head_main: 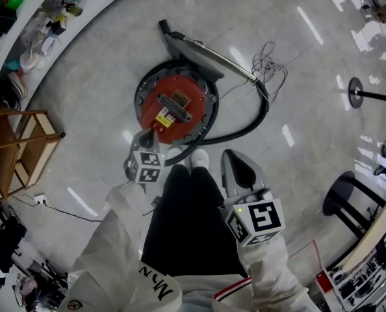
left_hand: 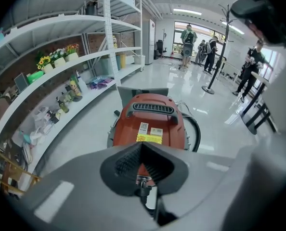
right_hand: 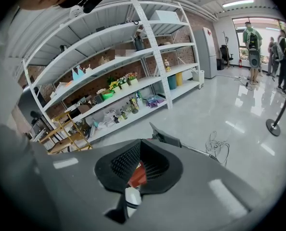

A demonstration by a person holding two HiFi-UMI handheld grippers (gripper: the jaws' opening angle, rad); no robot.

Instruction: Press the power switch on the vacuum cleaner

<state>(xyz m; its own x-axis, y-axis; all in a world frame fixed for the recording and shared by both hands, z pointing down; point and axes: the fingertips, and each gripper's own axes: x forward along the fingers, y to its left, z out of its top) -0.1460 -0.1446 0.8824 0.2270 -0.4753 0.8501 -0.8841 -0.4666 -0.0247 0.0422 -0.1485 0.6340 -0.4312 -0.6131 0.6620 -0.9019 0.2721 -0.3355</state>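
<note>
The vacuum cleaner [head_main: 175,104] is a round red canister in a black base, standing on the floor just ahead of my feet. In the left gripper view, the vacuum cleaner [left_hand: 153,124] shows its black top handle and yellow label. I cannot pick out the power switch. My left gripper [head_main: 145,135] hovers at the canister's near edge, by the yellow label, jaws shut and holding nothing. My right gripper [head_main: 231,156] hangs to the right of the canister, apart from it, also shut and empty. In their own views, the left gripper [left_hand: 142,146] and the right gripper [right_hand: 139,143] show their pads meeting.
A black hose [head_main: 248,127] and metal wand [head_main: 216,54] curve round the vacuum's right side, with a loose cord [head_main: 269,64] beyond. A wooden step stool [head_main: 25,142] and shelves [left_hand: 61,61] stand left. A black stool [head_main: 349,200] and stand base [head_main: 357,93] are right. People [left_hand: 187,44] stand far off.
</note>
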